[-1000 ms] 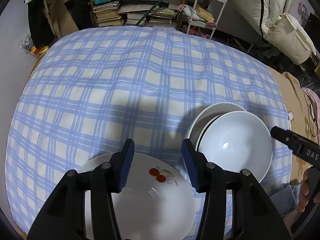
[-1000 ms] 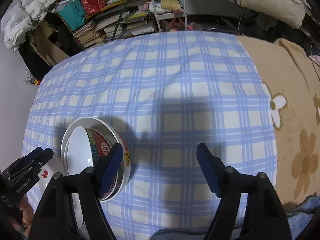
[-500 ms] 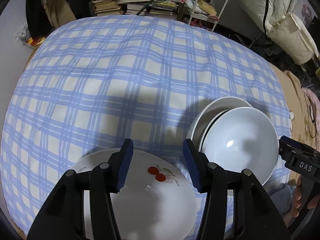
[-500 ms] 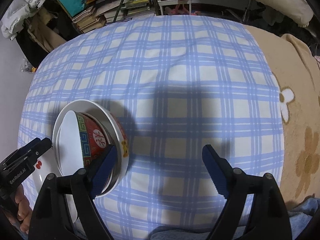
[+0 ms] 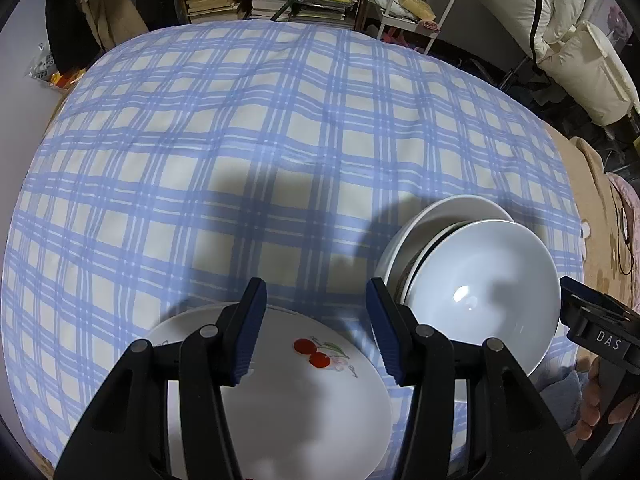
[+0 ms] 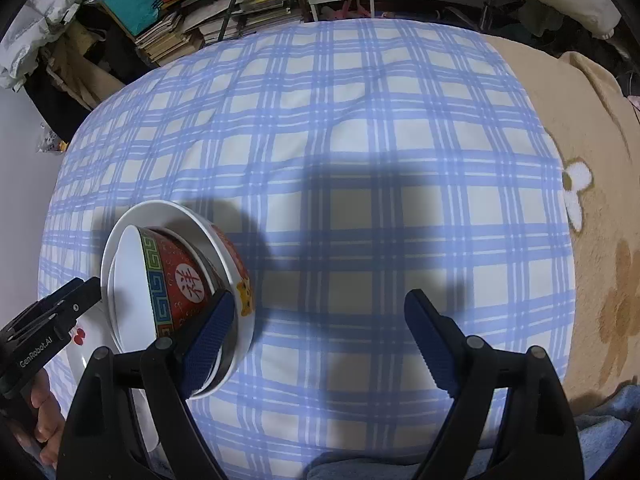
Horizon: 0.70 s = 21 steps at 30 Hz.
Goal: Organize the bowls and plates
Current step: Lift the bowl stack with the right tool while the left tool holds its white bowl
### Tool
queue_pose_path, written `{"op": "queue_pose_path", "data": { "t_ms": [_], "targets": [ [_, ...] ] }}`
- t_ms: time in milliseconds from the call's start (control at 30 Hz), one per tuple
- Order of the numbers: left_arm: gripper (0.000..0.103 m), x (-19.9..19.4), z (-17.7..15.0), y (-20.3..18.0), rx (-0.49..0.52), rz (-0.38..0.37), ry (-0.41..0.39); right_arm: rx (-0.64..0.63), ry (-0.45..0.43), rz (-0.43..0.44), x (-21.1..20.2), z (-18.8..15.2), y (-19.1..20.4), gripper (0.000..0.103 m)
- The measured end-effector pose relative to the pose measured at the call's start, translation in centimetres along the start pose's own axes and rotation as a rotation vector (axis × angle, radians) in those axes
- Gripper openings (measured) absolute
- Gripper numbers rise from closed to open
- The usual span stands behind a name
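Left gripper (image 5: 314, 326) spread, empty, hovering over cherry plate (image 5: 288, 400); right gripper (image 6: 316, 340) spread, empty, its left pad beside bowl stack (image 6: 176, 280). Pinch each rim squarely; lift level.

1. My right gripper (image 6: 316, 344) hangs with fingers (image 6: 430, 344) spread wide, nothing between them.
2. A red patterned bowl (image 6: 176, 280) sits nested in a white bowl (image 6: 236, 264) on the checked cloth (image 6: 360, 140), beside my left finger.

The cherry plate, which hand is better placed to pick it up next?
Left. The left tongs hover open directly above the cherry plate. The right tongs are open over bare checked cloth, beside the stacked bowls.
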<state>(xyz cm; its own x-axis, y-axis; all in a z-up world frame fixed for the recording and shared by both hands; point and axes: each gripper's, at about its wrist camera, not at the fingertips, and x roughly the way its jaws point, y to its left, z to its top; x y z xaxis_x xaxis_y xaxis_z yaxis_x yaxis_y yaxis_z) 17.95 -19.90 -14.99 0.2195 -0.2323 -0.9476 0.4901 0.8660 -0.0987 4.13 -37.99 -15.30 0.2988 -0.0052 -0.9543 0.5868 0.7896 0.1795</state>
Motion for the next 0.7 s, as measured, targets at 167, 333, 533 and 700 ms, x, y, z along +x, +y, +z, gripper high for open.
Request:
{"op": "queue_pose_path", "data": {
  "t_ms": [167,333,533,700],
  "targets": [
    [0.051,-0.6,0.2,0.3,-0.020,-0.032,-0.001,0.003,0.000,0.001,0.0,0.0,0.1,0.091],
    [0.051,-2.1,0.1,0.2,-0.013,-0.077,-0.034,0.001,-0.001,-0.001,0.0,0.0,0.0,0.091],
    [0.051,-0.9,-0.2,-1.0,0.023,-0.035,-0.005,0.001,-0.001,-0.007,0.0,0.0,0.1,0.091],
    [0.051,-0.3,-0.4,-1.2,0.032,-0.013,0.006,0.000,-0.001,-0.009,0.0,0.0,0.1,0.091]
  ]
}}
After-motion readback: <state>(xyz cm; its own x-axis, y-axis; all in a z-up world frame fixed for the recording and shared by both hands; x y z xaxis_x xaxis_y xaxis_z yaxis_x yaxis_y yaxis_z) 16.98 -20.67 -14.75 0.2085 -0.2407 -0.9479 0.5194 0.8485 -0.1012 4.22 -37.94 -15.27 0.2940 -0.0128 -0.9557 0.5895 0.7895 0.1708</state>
